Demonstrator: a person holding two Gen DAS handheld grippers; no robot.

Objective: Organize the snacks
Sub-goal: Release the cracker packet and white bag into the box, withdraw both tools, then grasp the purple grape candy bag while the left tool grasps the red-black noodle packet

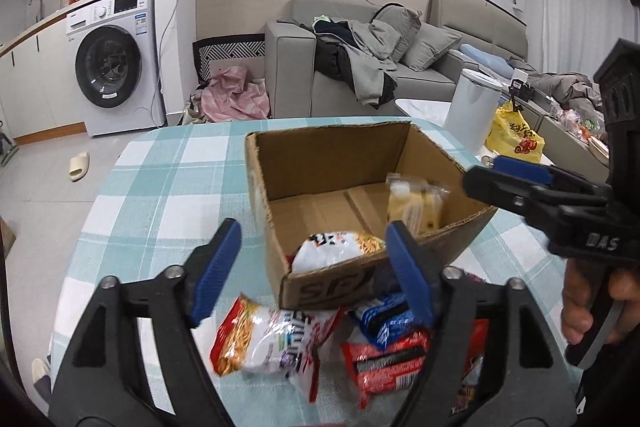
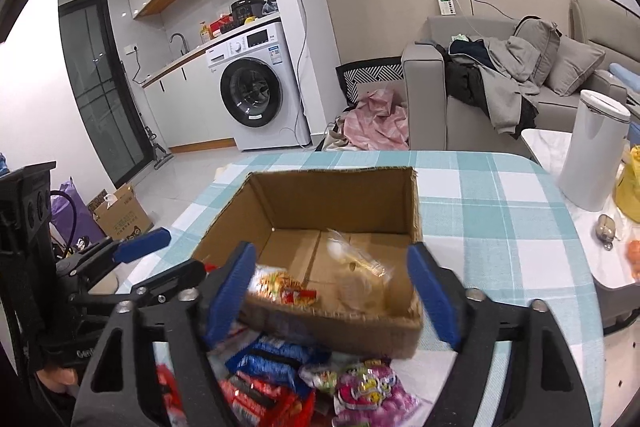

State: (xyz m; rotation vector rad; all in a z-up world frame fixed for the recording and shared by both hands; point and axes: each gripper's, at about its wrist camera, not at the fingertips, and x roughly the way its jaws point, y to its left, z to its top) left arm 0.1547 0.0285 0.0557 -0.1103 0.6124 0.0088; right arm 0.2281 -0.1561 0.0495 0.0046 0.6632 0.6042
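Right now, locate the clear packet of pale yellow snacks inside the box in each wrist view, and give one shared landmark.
Left wrist: clear packet leans in the cardboard box's right part, just above the near wall.
Right wrist: clear packet sits centre-right on the cardboard box floor, between the fingers.
Shared landmark: washing machine behind the table.

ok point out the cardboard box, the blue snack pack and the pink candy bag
cardboard box (image 2: 340,203), right wrist view, inner back wall
blue snack pack (image 2: 276,357), right wrist view, middle of wrapper
pink candy bag (image 2: 368,393), right wrist view, printed front

"DAS" stands on the right tool (image 1: 480,183); "SF" on the cardboard box (image 1: 320,291).
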